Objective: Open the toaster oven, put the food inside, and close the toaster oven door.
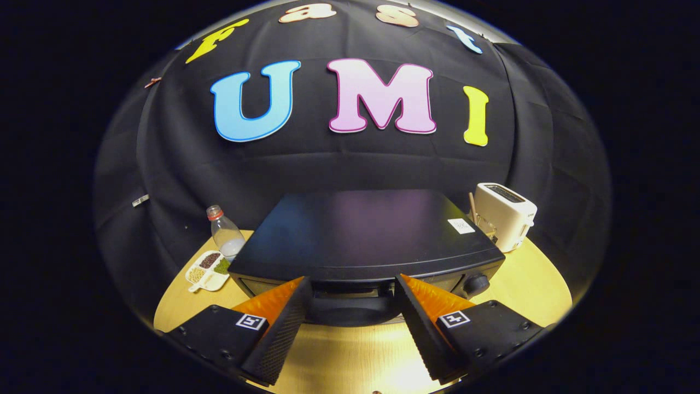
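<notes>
gripper (pixel 353 287) spread wide, fingers flanking the door handle (pixel 350 311) of the toaster oven (pixel 363 235), gripping nothing. oven mid-table (pixel 525 284), door shut. bottle (pixel 226 232) and snack tray (pixel 208 270) at table's left edge, white toaster (pixel 506 215) at right.

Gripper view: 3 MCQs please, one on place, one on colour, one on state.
1. Where is the bottle?
A. on the oven
B. left of the oven, behind the snack tray
C. beside the toaster

2. What colour is the toaster?
A. white
B. red
C. black

3. How is the gripper?
A. shut on the handle
B. shut, empty
C. open, fingers astride the handle

Key: B, it stands behind the tray, left of the oven; A, its body is white; C, the fingers stand apart either side of the handle, the door looks closed.
</notes>
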Demonstrator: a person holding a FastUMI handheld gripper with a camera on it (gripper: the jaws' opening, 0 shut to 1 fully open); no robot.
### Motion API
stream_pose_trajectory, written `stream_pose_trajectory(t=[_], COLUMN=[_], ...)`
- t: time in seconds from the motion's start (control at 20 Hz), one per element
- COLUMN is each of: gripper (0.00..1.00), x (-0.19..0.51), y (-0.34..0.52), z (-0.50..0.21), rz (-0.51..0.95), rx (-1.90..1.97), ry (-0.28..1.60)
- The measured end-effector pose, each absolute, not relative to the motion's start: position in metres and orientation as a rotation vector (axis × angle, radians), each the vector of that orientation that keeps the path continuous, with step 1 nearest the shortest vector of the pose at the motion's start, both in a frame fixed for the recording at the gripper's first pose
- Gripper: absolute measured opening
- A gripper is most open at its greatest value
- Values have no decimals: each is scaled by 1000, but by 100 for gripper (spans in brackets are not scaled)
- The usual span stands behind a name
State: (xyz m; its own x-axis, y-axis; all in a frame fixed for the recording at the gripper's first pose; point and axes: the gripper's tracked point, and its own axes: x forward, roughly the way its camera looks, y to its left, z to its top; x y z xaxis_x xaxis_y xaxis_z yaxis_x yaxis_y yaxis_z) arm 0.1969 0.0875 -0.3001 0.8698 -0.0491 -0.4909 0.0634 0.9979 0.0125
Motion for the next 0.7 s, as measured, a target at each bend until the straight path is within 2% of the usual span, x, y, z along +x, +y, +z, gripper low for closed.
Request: stream_pose_trajectory(t=[0.4,0.7], gripper=[99,99], x=[187,132], y=[88,92], z=[-303,-321], rz=[-63,-44], rx=[19,48], ry=[547,633])
